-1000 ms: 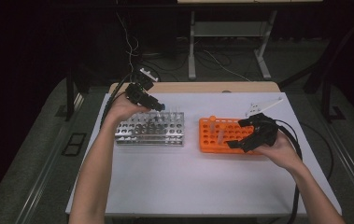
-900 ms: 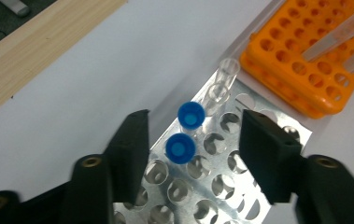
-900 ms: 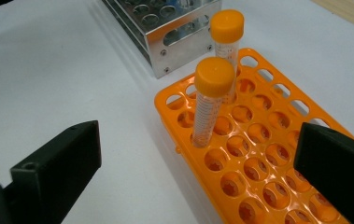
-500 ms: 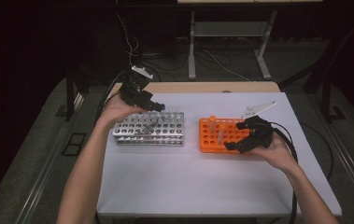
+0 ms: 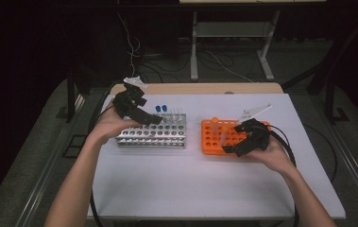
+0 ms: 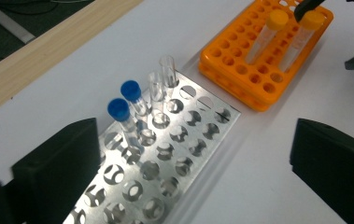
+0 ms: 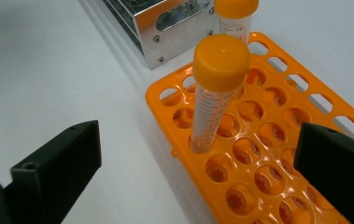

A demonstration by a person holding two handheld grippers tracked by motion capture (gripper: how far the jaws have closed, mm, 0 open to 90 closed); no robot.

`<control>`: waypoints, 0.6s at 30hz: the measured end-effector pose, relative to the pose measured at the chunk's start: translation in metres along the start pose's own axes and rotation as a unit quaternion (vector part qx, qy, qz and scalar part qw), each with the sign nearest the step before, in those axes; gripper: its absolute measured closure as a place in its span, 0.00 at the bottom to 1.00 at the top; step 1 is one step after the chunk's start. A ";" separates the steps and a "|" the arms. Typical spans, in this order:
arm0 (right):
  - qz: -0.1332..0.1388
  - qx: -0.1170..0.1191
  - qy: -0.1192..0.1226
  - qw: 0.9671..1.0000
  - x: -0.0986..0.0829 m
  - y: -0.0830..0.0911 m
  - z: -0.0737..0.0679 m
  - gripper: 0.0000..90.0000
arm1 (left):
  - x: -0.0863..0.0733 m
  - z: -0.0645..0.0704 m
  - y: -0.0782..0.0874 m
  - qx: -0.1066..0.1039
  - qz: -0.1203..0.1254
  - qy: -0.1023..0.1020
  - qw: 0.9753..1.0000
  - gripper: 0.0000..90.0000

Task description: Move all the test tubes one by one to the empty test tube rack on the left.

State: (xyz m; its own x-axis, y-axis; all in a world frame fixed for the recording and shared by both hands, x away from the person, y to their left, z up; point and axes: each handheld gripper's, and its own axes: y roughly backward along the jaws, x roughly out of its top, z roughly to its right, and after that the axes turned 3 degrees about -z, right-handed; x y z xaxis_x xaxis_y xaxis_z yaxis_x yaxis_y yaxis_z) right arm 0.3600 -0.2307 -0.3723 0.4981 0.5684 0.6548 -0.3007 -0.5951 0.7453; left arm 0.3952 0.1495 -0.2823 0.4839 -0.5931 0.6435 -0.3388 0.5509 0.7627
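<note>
Right gripper (image 7: pixel 198 154) was wide open around the orange-capped tube (image 7: pixel 214 98) at the orange rack's (image 7: pixel 277 163) corner; light, slick plastic, so I'd pinch just below the cap

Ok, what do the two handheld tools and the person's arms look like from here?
Both are black: the left black two-jaw tool and the right black two-jaw tool each carry a pale grey three-cornered plate on top and trail a black cable. In their own views the jaws are blocky, matte black slabs with small screw holes. The forearms are bare, no sleeves in sight.
</note>
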 end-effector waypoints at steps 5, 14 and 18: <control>0.002 -0.004 0.003 1.000 0.002 -0.005 0.000 0.12 | -0.011 0.008 0.003 0.000 0.012 0.001 1.000 0.00; -0.009 -0.014 0.013 1.000 0.003 -0.016 0.000 0.35 | -0.026 0.017 -0.001 -0.005 0.017 -0.003 1.000 0.00; -0.014 -0.018 0.016 1.000 0.004 -0.020 -0.002 0.43 | -0.029 0.021 -0.003 -0.007 0.015 -0.006 1.000 0.00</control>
State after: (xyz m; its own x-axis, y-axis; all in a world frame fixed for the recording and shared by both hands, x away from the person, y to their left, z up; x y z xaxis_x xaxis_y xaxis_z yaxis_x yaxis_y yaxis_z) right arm 0.3665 -0.2152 -0.3845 0.4806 0.6032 0.6366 -0.3154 -0.5584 0.7673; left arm 0.3650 0.1527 -0.3023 0.4646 -0.5830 0.6665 -0.3419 0.5762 0.7424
